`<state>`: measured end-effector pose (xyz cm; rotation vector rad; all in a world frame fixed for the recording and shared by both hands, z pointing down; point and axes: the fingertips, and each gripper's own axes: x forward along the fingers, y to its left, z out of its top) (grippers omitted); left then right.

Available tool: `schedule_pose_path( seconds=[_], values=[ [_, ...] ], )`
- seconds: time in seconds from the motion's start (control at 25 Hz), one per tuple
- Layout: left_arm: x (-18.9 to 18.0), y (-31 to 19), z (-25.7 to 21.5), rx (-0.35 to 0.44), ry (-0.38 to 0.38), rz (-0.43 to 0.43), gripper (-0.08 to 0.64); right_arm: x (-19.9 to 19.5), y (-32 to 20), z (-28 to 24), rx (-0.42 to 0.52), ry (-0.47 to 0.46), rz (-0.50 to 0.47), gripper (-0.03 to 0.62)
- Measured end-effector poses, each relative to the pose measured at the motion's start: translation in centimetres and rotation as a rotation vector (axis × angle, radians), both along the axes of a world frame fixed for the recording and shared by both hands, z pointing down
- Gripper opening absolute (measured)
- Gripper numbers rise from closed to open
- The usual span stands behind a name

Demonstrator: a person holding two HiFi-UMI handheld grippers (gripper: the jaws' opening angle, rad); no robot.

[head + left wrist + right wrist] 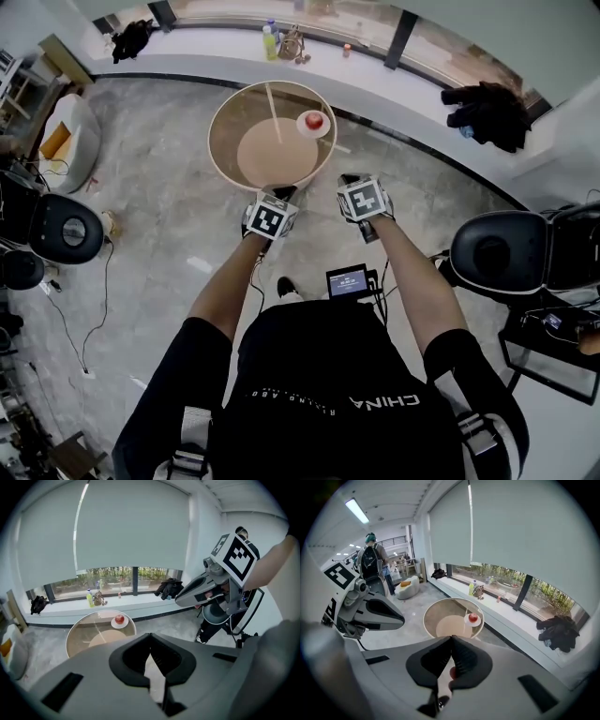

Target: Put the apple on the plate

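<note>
Apple on white plate atop round table; left tongs and right tongs pressed together, empty.

Glossy glass table, smooth apple, glossy plate

1. The apple is red, the plate white
2. The round table has a cream rim, brown-tinted glass and a tan disc under it
3. The left gripper and the right gripper each carry black-and-white square markers; their shells are pale grey and the jaw pads black
4. The floor is mottled grey, like stone
5. The person's top is black with white lettering
6. The chair is black
7. The bottle is yellow-green
8. The bean bag is white and the cushion on it orange
</note>
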<state>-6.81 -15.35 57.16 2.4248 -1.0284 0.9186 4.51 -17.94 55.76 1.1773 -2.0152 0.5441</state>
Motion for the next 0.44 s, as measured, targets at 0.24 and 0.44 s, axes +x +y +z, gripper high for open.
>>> schedule_pose_path(
  seconds=[0.24,0.44],
  values=[
    [0.47,-0.48,0.37,-0.039,0.028,-0.061,0.017,0.03,0.11,0.39,0.005,-0.011,-0.026,0.029],
    [0.79,-0.79,-0.46,-0.027,0.067,-0.086,0.017,0.29,0.42,0.08,0.022,0.0,-0.038,0.029]
  ],
)
